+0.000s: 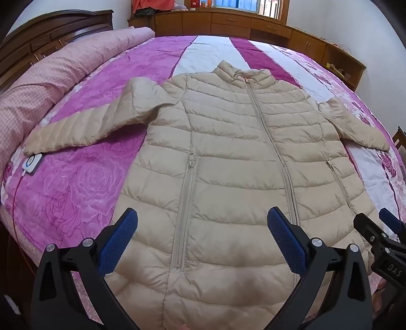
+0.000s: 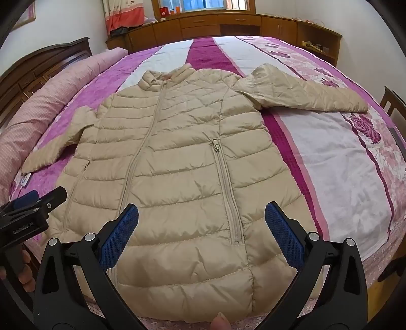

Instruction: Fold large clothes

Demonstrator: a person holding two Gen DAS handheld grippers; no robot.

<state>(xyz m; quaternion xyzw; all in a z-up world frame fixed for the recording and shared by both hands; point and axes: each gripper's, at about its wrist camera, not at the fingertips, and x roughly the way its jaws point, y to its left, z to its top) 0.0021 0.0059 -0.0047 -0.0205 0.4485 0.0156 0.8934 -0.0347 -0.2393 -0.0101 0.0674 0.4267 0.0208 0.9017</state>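
A beige quilted puffer jacket (image 1: 228, 152) (image 2: 172, 157) lies flat and face up on the bed, zipped, collar toward the far side and both sleeves spread outward. My left gripper (image 1: 203, 218) hovers open above the jacket's lower left part, beside a pocket zipper, with nothing between its blue pads (image 1: 119, 243). Over the lower right part my right gripper (image 2: 201, 215) also stands open and empty. Each gripper shows at the edge of the other's view: the right gripper (image 1: 380, 228) and the left gripper (image 2: 38, 203).
The bed carries a pink, purple and white floral cover (image 1: 83, 182) (image 2: 330, 165). A rolled pink quilt (image 1: 50, 81) lies along the left by a dark headboard (image 1: 50, 38). A small white controller (image 1: 31, 163) rests near the left sleeve cuff. Wooden cabinets (image 1: 228, 22) line the far wall.
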